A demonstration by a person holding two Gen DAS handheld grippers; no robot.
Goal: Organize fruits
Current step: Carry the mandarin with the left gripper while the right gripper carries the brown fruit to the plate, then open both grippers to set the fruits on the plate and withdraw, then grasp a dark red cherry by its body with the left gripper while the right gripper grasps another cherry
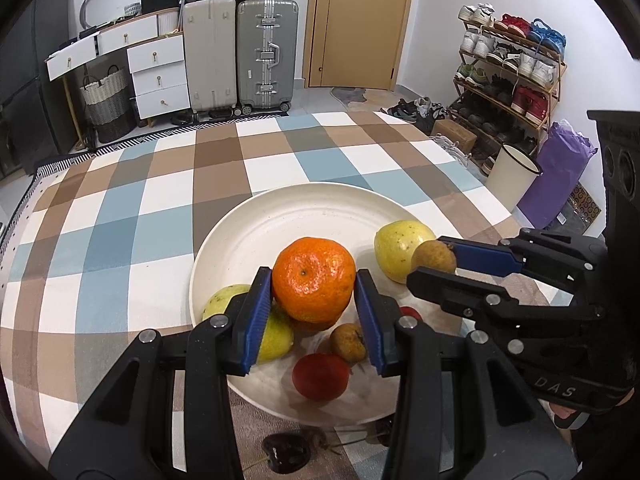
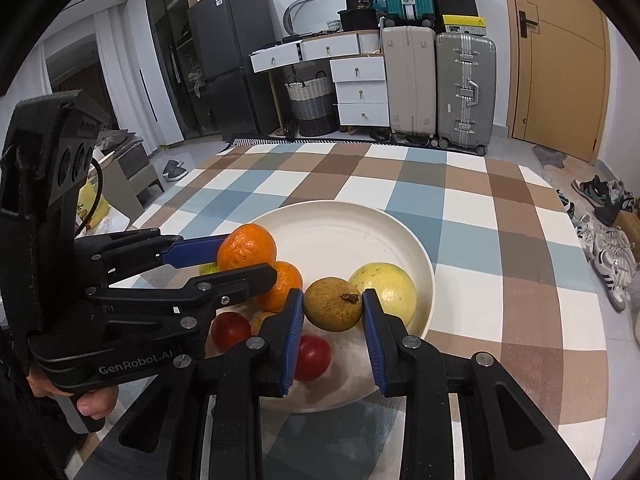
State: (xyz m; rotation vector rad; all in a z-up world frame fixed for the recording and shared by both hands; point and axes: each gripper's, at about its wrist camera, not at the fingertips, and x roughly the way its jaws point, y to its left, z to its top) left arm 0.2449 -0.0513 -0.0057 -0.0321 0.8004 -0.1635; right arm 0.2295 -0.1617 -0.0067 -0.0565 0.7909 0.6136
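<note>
Left tool [image 1: 314, 312]: black plastic arms with ribbed blue pads, clamped on the orange [image 1: 314, 278] from both sides; the fruit hangs above the plate.
Right tool [image 2: 332, 330]: same build, pads pressed on the brown fruit [image 2: 333, 304]; jaws narrow, fruit held over the plate's near half.
Orange: round, glossy, dimpled peel, small stem pit facing the left wrist camera.
Brown fruit: small, round, dull olive-brown rough skin, dry stem nub on its right side.
Second orange [image 2: 282, 286]: on the plate under the left tool, partly hidden by its lower arm.
Yellow fruit [image 2: 386, 290]: smooth, pale, lightly speckled, lying by the plate's right rim, just beside the right tool.
Green fruit [image 1: 272, 336]: smooth yellow-green skin, at the plate's left rim, partly behind the left pad; there may be two.
Tomatoes: two, red and shiny, one near the front rim [image 1: 320, 376], one mostly hidden behind a tool arm [image 1: 412, 314].
Small brown fruit [image 1: 348, 342]: rough, lying on the plate between the tomatoes.
Plate [image 1: 320, 208]: wide, shallow, round, matte cream, faint rings in its bed.
Counter [image 1: 140, 208]: covered in a soft checked cloth of blue, brown and white squares.
Dark fruit [image 1: 286, 452]: glossy, near-black, on the cloth in front of the plate.
</note>
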